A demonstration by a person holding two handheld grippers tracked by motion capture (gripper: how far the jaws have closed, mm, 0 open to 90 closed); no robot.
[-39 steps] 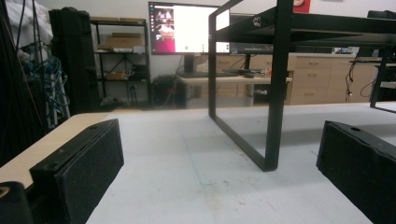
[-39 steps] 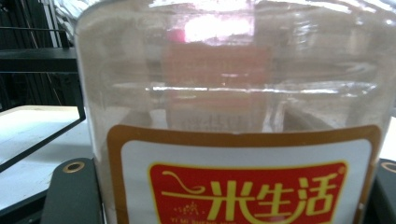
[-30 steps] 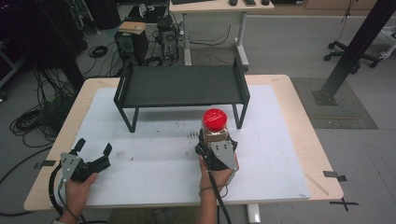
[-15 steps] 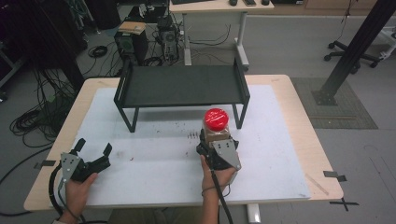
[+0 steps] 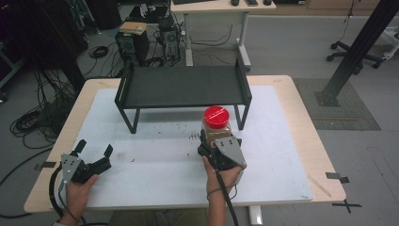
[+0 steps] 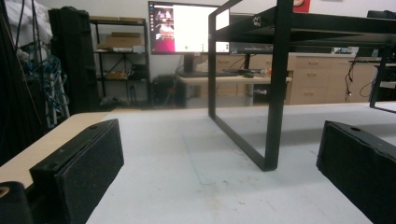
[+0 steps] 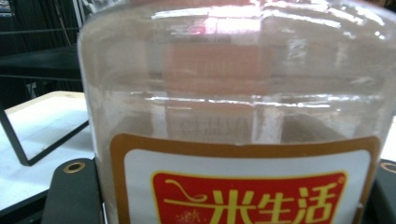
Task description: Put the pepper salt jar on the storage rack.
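A clear plastic jar (image 5: 216,123) with a red lid stands upright in front of the black metal rack (image 5: 183,87), held just above the white mat (image 5: 155,165). My right gripper (image 5: 217,140) is shut on its lower body. In the right gripper view the jar (image 7: 233,93), with its red and yellow label, sits between the two black jaws of my right gripper (image 7: 229,196). My left gripper (image 5: 94,148) rests near the front left of the table, open and holding nothing. In the left gripper view my left gripper (image 6: 219,177) points along the mat toward a rack leg (image 6: 275,93).
The rack stands on legs at the back middle of the mat, with open room under its shelf. Bare wooden table (image 5: 320,141) borders the mat. Beyond the table are a desk, computer cases and cables on the floor.
My right gripper has lifted the jar a little off the mat. The left gripper has kept still.
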